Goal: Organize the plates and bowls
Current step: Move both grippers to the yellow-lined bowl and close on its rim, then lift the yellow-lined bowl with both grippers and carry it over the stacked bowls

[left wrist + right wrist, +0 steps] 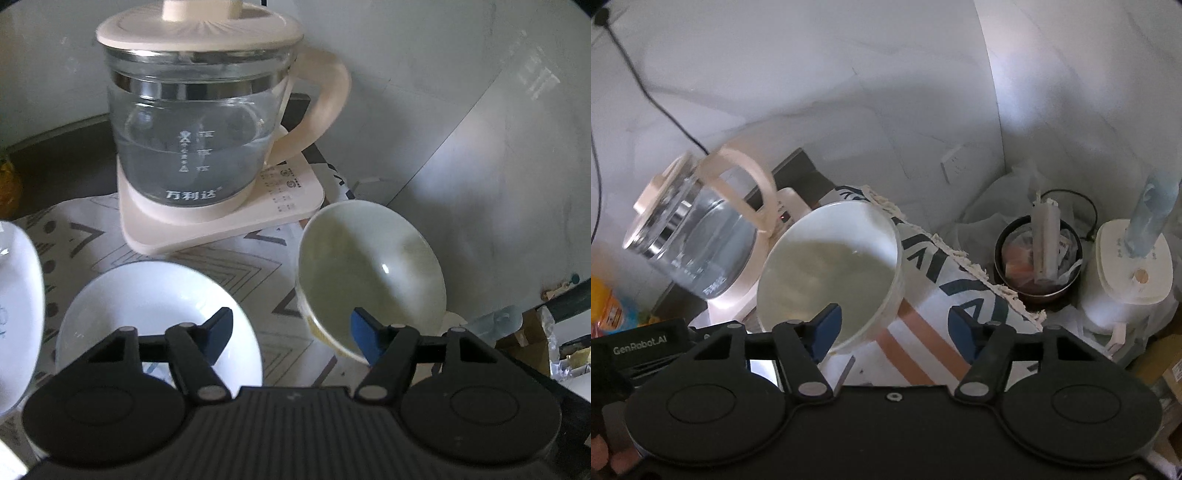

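My left wrist camera looks steeply down past my left gripper (291, 328) at the patterned cloth (110, 236), close to the glass kettle (195, 133) straight ahead, with a white bowl (159, 317) below left and a tilted greenish bowl (369, 273) at right. My right wrist camera, rolled sideways behind my right gripper (892, 328), faces the room corner, near that same greenish bowl (831, 266). Both views share the bowl, the kettle (698, 236), the cloth (942, 295) and the white wall (443, 92).
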Demonstrator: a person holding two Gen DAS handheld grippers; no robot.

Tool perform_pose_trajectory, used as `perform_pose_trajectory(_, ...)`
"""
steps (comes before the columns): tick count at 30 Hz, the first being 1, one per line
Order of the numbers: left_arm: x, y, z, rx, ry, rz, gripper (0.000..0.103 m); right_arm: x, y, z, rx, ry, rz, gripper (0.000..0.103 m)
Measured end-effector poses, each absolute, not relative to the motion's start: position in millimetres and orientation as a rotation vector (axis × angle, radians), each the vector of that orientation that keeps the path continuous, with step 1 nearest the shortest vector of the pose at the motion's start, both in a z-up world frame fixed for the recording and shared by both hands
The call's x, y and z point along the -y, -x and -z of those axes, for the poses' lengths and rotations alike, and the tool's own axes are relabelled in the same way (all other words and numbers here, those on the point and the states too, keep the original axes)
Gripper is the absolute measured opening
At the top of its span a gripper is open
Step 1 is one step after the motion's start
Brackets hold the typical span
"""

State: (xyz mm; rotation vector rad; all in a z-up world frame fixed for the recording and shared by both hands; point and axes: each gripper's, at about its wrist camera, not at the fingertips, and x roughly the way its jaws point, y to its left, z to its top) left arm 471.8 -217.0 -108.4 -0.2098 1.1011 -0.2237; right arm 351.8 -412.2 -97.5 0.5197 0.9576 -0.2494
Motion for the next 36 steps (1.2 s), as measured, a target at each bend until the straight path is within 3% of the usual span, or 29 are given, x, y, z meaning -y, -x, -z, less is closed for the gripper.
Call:
perform_pose_trajectory(3, 221, -484, 117, -1.108, 0.207, 0.229, 0.067, 413, -360, 105, -0.965, -0.539, 0.261, 0.058)
perform_pose_trajectory(11, 226, -508, 141, -1.147, 0.227, 0.229, 0.05, 412, -378, 128, -1.002, -0.567, 0.282, 0.051)
perform_pose_trajectory(14, 230, -515, 151, -1.17, 0.235, 0.23, 0.037, 410, -385, 135, -1.018, -0.564, 0.287, 0.047)
perform_pose_trajectory(16, 231, -516, 159, -1.194, 0.251, 0.233, 0.022, 409, -389, 139, -1.029, -0.559, 0.291, 0.042)
perform_pose_trajectory(19, 234, -516, 166, -1.205, 0.274, 0.257, 0.011, 407, -392, 145, -1.042, -0.566, 0.274, 0.027)
perform_pose_trajectory(20, 236, -516, 167, -1.204, 0.266, 0.253, 0.011, 406, -392, 146, -1.038, -0.57, 0.26, 0.022)
perform_pose_trajectory(36, 241, -479, 123, -1.133, 0.278, 0.243, 0.01, 404, -368, 105, -0.965, -0.517, 0.239, 0.02)
